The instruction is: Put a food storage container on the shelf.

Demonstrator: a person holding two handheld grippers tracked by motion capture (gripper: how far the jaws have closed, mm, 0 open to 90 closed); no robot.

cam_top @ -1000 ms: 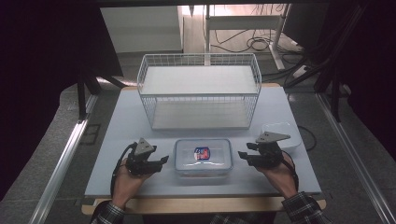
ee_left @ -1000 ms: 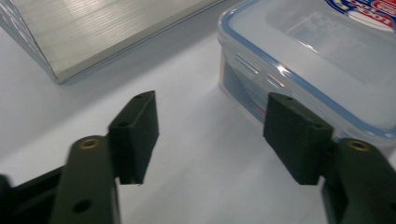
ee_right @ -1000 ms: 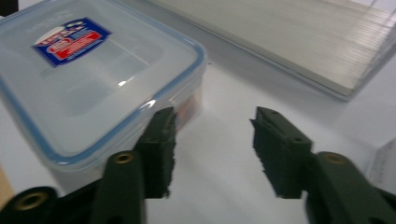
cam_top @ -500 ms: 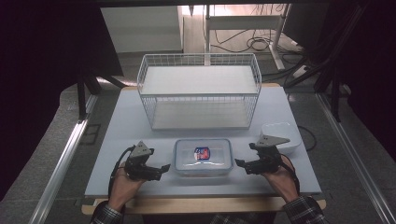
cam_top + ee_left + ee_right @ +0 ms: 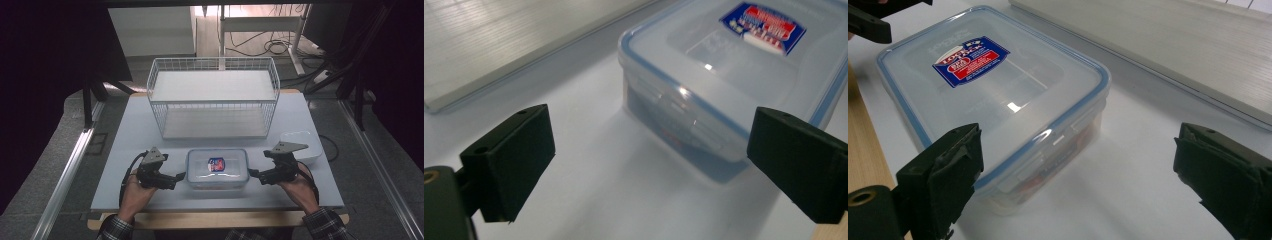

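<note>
A clear plastic lidded box (image 5: 217, 167) with a blue seal and a red-and-blue sticker sits at the front middle of the table (image 5: 135, 130). My left gripper (image 5: 181, 176) is at the box's left end and my right gripper (image 5: 252, 174) at its right end, each pointing inward at it. In the left gripper view the left gripper (image 5: 651, 165) stands open, the box (image 5: 724, 65) just ahead, pads touching nothing. The right gripper (image 5: 1083, 180) is likewise open before the box (image 5: 998, 85). Both pairs of jaws have just been opening.
A white wire basket (image 5: 212, 60) with a pale board inside stands behind the box. A small white tray (image 5: 300, 145) lies at the right, beyond my right hand. The table's wooden front edge (image 5: 215, 220) runs just behind my wrists.
Both grippers' jaws have spread wider at the two ends of the box. The hands have hardly shifted and the box has stayed where it was.
</note>
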